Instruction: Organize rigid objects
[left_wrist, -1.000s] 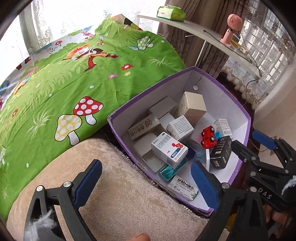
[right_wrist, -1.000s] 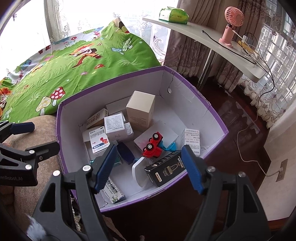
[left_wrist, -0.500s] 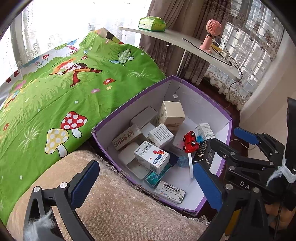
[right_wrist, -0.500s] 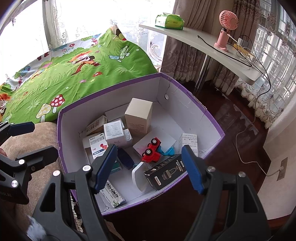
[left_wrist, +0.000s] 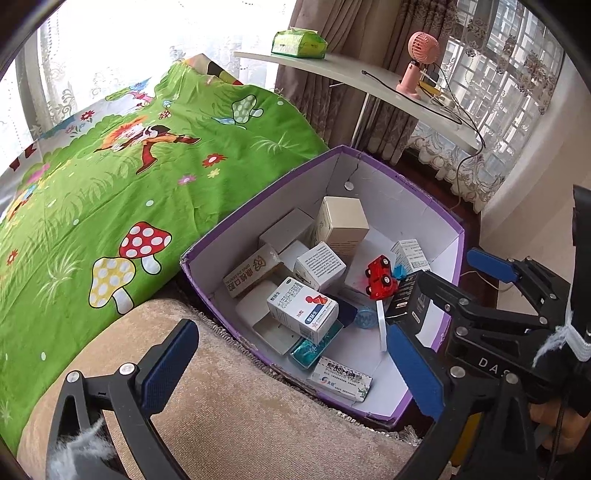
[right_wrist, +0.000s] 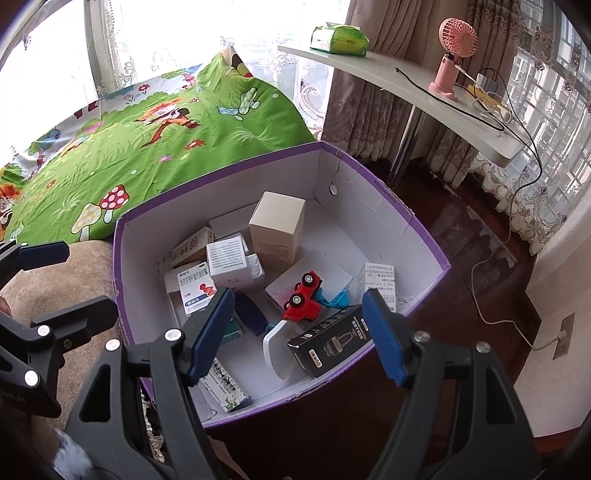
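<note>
Currently: purple-walled white cardboard box (right_wrist: 424, 243) of jumbled small cartons, red toy car (right_wrist: 304, 295) (on its side). Both tongs, left gripper (left_wrist: 291, 363) and right gripper (right_wrist: 299, 334), hover wide open, empty; next step probably needs one carton chosen.

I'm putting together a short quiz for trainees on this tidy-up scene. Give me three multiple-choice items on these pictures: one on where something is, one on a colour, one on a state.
1. Where does the red toy car lie?
A. on the green mushroom-print bedspread
B. inside the purple-rimmed cardboard box
C. on the white shelf

2. What colour is the small desk fan on the white shelf?
A. pink
B. blue
C. black

3. How does the right hand-held gripper stand?
A. shut on the toy car
B. shut on the black carton
C. open, holding nothing

Answers:
1 B: the car rests among the cartons within the purple-rimmed cardboard box.
2 A: its grille and stand are pink.
3 C: its blue pads stand apart above the box, touching nothing.
</note>
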